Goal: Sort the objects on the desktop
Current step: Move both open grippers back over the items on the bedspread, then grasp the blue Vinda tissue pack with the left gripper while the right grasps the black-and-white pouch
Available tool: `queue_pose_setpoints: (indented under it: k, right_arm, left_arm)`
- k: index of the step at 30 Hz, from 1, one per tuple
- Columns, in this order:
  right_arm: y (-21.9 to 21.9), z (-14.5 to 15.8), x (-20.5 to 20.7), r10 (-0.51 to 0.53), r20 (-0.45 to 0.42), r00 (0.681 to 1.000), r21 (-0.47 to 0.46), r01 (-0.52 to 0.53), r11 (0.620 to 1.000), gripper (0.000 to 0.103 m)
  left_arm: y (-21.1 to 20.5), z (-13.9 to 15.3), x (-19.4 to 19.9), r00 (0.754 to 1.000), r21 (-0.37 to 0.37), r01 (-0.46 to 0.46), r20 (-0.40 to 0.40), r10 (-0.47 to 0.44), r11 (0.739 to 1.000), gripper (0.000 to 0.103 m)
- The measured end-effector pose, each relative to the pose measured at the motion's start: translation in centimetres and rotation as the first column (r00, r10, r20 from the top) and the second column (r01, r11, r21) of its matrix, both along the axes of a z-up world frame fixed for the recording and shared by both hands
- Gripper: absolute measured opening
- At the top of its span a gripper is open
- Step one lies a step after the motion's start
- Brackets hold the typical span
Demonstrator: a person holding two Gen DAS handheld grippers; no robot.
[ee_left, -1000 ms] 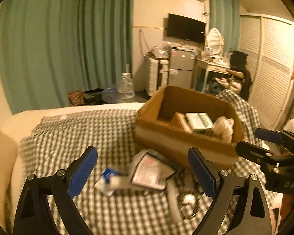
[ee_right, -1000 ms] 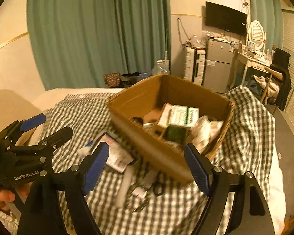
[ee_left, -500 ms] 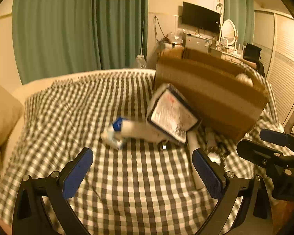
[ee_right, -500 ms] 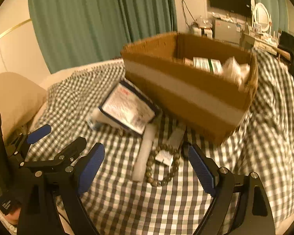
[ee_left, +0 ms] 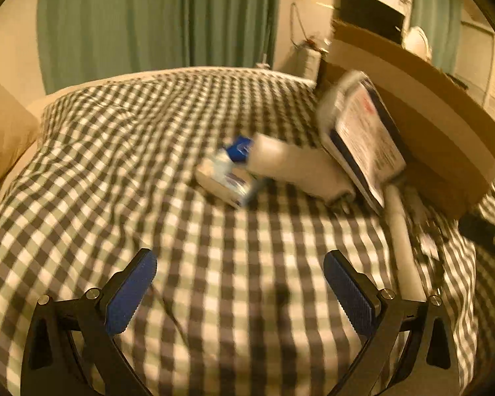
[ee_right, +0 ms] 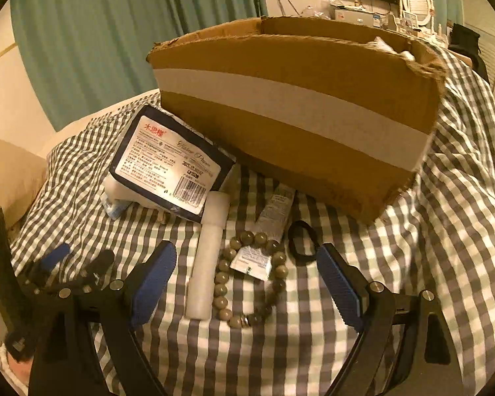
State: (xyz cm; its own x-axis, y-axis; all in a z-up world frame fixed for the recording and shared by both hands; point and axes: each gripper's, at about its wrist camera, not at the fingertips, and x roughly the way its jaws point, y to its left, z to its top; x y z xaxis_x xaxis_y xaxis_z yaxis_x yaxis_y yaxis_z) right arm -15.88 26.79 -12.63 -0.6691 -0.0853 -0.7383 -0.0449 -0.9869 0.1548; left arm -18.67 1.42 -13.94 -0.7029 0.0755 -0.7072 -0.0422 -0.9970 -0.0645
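Under everything I see the checked cloth (ee_right: 445, 217), spread wide and rumpled. On it stands the cardboard box (ee_right: 297, 125), a pale tape band across its near wall; something white pokes over its far rim, but I cannot make out what is inside. Leaning against the box's left front corner is a dark-edged packet (ee_right: 168, 161) with a white printed label and barcode, propped on a white container (ee_left: 293, 165) beneath it. Just left of that container, in my left view, lies a small blue-and-white pack (ee_left: 227, 171), blurred. A white stick (ee_right: 208, 257) lies lengthwise in front of the packet, touching its lower edge. Beside the stick sits a bead bracelet (ee_right: 227, 277), looped around the end of a small squeezed tube (ee_right: 267, 231) that points toward the box. A black hair tie (ee_right: 302, 241) rests just right of the bracelet. My right gripper (ee_right: 247, 280) hangs spread wide above the bracelet and stick, gripping nothing. My left gripper (ee_left: 241, 283) is likewise spread apart over bare cloth, with nothing between its pads.
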Motion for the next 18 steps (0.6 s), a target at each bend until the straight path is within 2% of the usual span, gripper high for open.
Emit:
queue_pose_setpoints:
  k: [7, 10, 11, 14, 18]
  right_arm:
    - [-1.4, 0.4, -1.8, 0.063, -0.052, 0.997, 0.027, -0.061, 0.998, 0.087]
    - [-2.1, 0.7, -2.8, 0.1, -0.077, 0.992, 0.027, -0.098, 0.995, 0.087]
    - [-2.4, 0.8, -3.0, 0.11, -0.083, 0.99, 0.027, -0.108, 0.994, 0.087]
    - [-3.9, 1.4, -4.0, 0.159, -0.088, 0.983, 0.055, -0.154, 0.986, 0.087]
    - [-6.7, 1.3, -5.3, 0.254, -0.094, 0.963, 0.143, -0.239, 0.96, 0.087]
  left_arm:
    - [-1.9, 0.3, -2.7, 0.999, 0.06, -0.043, -0.019, 0.044, 0.997, 0.103]
    - [-1.8, 0.5, -4.5, 0.999, 0.067, -0.013, -0.035, 0.016, 0.998, 0.103]
    - [-1.5, 0.3, -5.3, 0.999, 0.044, -0.001, -0.033, 0.002, 0.999, 0.103]
    - [-1.2, -0.3, -7.2, 1.0, 0.001, 0.03, 0.008, -0.03, 1.0, 0.103]
    - [-1.4, -1.8, -9.2, 0.996, 0.057, 0.063, 0.066, -0.067, 0.996, 0.103]
